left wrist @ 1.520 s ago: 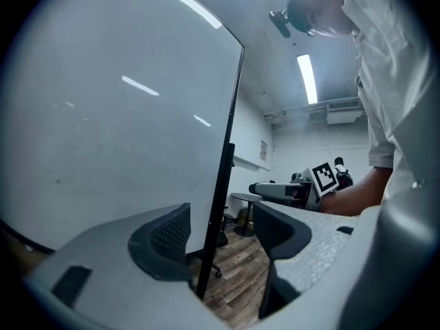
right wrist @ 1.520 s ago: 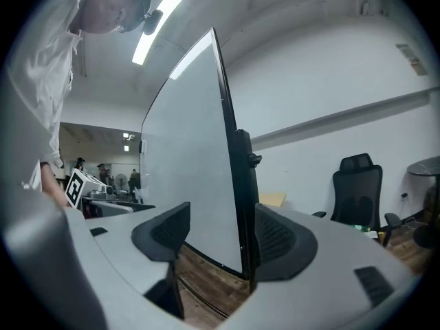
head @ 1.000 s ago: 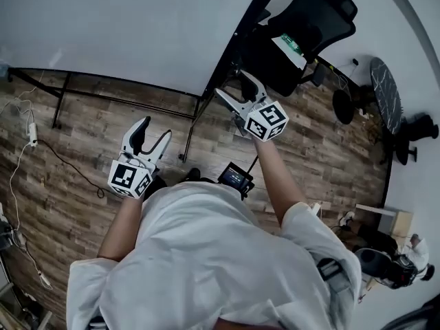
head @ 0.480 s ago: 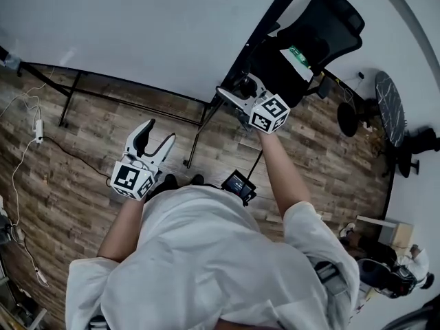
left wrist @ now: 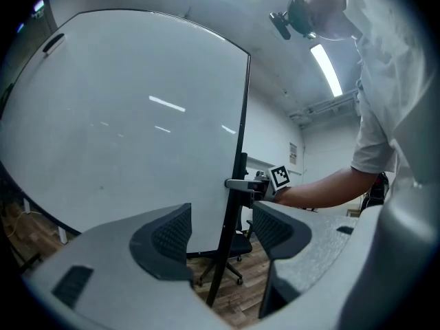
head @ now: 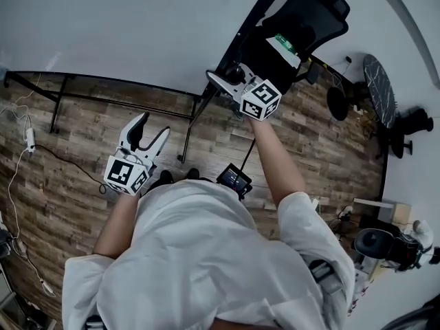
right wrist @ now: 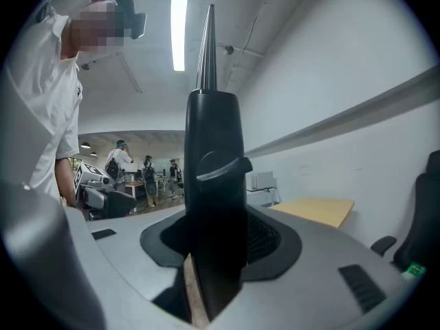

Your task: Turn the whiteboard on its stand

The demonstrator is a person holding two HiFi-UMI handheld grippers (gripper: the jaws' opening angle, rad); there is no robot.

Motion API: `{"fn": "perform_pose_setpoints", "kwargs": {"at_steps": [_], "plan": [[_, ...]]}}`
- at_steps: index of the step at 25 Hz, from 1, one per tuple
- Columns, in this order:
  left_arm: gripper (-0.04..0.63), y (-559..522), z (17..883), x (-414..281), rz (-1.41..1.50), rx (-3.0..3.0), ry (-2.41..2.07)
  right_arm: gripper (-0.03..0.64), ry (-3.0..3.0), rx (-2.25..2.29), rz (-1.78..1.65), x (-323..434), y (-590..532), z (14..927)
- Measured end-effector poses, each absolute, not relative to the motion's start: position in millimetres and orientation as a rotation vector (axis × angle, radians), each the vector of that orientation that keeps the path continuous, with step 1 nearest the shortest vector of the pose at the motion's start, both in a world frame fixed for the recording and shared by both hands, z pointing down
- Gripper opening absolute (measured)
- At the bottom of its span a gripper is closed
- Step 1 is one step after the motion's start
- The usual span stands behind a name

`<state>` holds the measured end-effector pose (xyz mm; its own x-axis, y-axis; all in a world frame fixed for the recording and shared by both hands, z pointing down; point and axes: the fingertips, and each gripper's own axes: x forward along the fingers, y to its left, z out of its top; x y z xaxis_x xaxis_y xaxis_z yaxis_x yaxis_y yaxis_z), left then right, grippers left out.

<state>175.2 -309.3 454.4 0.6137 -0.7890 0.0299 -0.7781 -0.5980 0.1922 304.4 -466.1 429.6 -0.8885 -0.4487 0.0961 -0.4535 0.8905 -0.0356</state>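
Note:
The whiteboard [head: 137,26] fills the top of the head view, its black side frame [head: 251,16] running down to the stand. My right gripper [head: 221,76] is at that frame's lower part. In the right gripper view the black frame [right wrist: 214,157] stands upright between the jaws of the right gripper [right wrist: 220,236], which are closing, both pads against it. My left gripper [head: 155,124] hangs open in the air to the left, in front of the board and holding nothing. In the left gripper view the board [left wrist: 124,115] and the right gripper [left wrist: 237,183] on its edge show past the open left gripper [left wrist: 221,232].
A black office chair [head: 302,26] stands right behind the board's edge. The stand's black floor bars [head: 103,98] run along the wooden floor below the board. A cable [head: 62,160] lies on the floor at left. People [right wrist: 120,160] stand far off in the room.
My right gripper has moved up and forward onto the board's black side frame and its jaws have come together around it. The left gripper has stayed open and shifted only slightly.

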Motion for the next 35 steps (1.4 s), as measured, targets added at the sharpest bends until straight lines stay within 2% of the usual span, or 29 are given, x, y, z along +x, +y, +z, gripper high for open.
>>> {"fn": "perform_pose_setpoints", "kwargs": {"at_steps": [7, 19, 27, 35], "plan": [[0.284, -298, 460, 161, -0.097, 2.640, -1.281, 0.163, -2.974, 0.678, 0.040, 299, -462, 431], [0.284, -298, 463, 154, -0.100, 2.632, -1.303, 0.160, -2.960, 0.642, 0.026, 311, -456, 431], [0.282, -291, 451, 195, -0.134, 2.638, -1.320, 0.161, -2.965, 0.580, 0.022, 327, -449, 430], [0.282, -284, 455, 207, -0.112, 2.624, -1.328, 0.163, -2.972, 0.549, 0.024, 333, -445, 430]]}}
